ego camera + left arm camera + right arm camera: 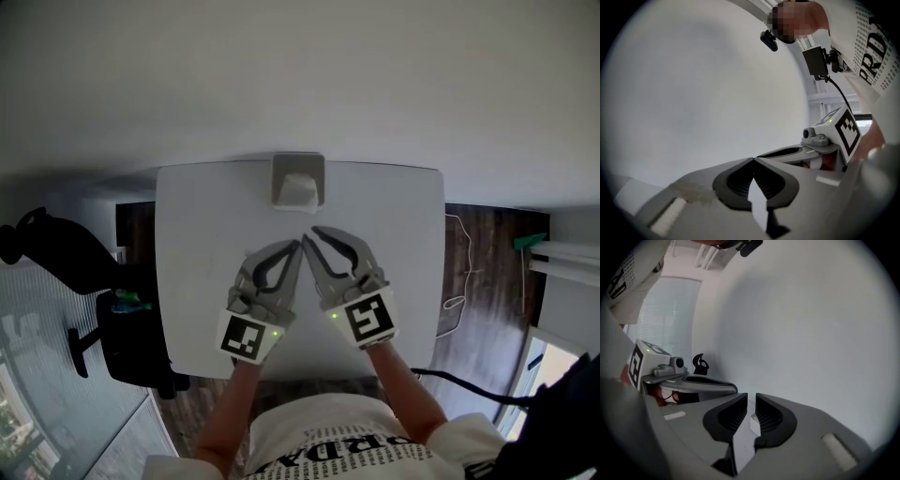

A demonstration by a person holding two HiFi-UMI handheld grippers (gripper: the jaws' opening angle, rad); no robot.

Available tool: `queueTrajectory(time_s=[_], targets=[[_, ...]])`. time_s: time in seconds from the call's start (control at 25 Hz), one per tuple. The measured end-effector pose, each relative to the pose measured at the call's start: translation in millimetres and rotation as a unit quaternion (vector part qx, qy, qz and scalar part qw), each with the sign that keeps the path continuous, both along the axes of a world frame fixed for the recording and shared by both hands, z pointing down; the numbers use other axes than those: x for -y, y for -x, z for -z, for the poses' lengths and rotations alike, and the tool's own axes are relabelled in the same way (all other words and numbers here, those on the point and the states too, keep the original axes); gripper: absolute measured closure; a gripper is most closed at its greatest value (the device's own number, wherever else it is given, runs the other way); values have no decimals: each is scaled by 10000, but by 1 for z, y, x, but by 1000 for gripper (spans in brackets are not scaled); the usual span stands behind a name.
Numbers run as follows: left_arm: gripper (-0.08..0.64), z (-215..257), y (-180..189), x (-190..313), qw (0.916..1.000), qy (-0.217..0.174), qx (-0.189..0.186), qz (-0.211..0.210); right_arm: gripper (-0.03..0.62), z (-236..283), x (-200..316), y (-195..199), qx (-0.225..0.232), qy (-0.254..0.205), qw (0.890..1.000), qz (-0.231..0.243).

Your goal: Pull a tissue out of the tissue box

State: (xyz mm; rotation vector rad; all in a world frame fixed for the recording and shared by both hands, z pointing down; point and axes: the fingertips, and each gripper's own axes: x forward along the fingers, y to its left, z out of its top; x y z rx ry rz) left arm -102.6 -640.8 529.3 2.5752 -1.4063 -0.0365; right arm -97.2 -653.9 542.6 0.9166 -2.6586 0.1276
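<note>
Tissue box (298, 181) lies just beyond the clenched left tool (296, 247) and slightly parted, empty right tool (308, 233).

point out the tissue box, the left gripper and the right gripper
grey tissue box (298, 161): head view, far rim
grey left gripper (753, 160): left gripper view, where closed tips meet
grey right gripper (751, 395): right gripper view, gap between parted tips

— Where's the head view?
— High up, facing steeply down on the counter (187, 234).
— The other two?
— Close behind the left tongs (297, 245) and right tongs (309, 234), each glimpsing the other.
</note>
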Motion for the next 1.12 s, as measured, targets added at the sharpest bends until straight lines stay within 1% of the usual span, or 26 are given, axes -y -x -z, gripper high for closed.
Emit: queueTrajectory(time_s=[0.2, 0.36, 0.44, 0.52, 0.72, 0.96, 1.12], targets=[[568, -19, 4, 10, 9999, 75, -48, 114, 541, -19, 6, 2, -66, 78, 9999, -13], [568, -30, 7, 18, 9998, 82, -59, 141, 534, -37, 11, 3, -208, 169, 9996, -30], [568, -35, 7, 20, 9998, 100, -63, 135, 526, -45, 17, 0, -266, 213, 9993, -157], [568, -40, 7, 22, 9998, 109, -71, 156, 523, -55, 26, -5, -277, 272, 9985, -391], [568, -61, 14, 29, 9995, 209, -51, 251, 517, -80, 44, -15, -390, 561, 9941, -844], [568, -77, 20, 34, 9990, 310, -91, 323, 499, -104, 52, -20, -473, 959, 9883, -1088], [568, -85, 20, 34, 9987, 381, -102, 326, 494, -114, 56, -18, -495, 1085, 9861, -1161]])
